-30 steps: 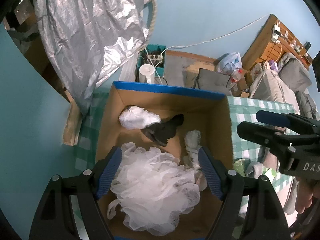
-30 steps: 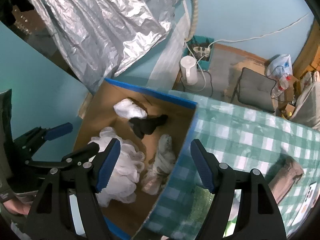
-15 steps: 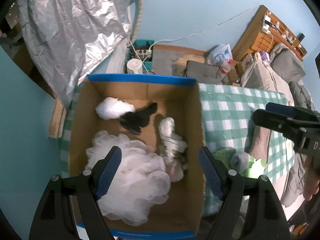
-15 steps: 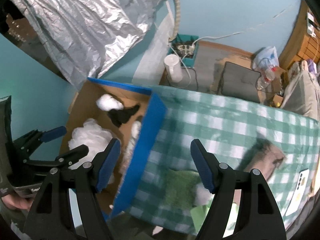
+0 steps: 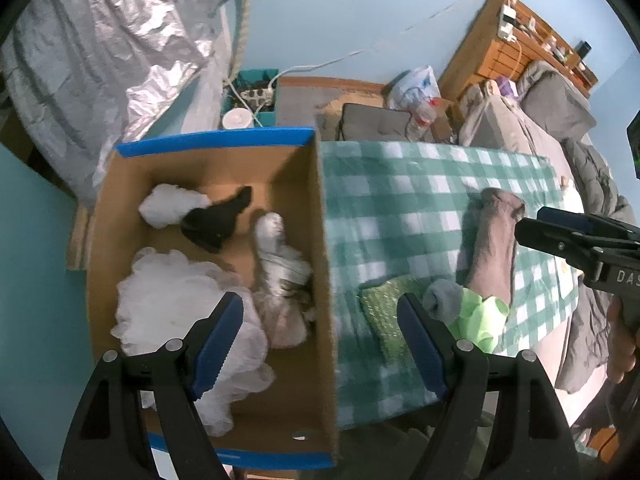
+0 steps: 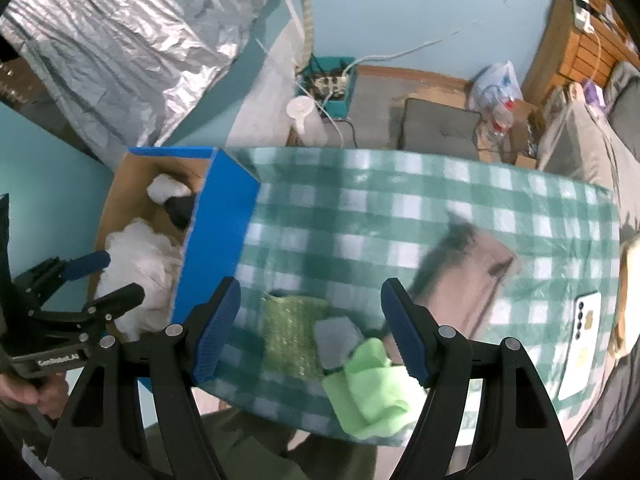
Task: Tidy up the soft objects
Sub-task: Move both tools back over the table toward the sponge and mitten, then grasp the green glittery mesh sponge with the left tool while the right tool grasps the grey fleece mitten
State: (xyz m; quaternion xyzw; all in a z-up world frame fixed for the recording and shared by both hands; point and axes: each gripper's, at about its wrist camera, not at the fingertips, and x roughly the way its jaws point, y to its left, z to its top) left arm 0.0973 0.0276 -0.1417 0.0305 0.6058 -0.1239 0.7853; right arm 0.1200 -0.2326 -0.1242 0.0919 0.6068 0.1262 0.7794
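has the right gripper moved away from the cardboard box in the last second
Yes. The right gripper has swung right, off the cardboard box, and now frames the green cloth on the checked table.

both grippers swung from cardboard box (image 5: 208, 412) toward cloths on checked table (image 6: 400, 216)

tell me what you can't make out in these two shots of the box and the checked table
- Brown cloth, right wrist view: motion blur smears it, so its kind is unclear.
- Cardboard box, right wrist view: its blue wall hides most of the inside.
- White mesh puff, left wrist view: the left claw covers its near edge.
- Light green cloth, left wrist view: partly behind a claw finger.
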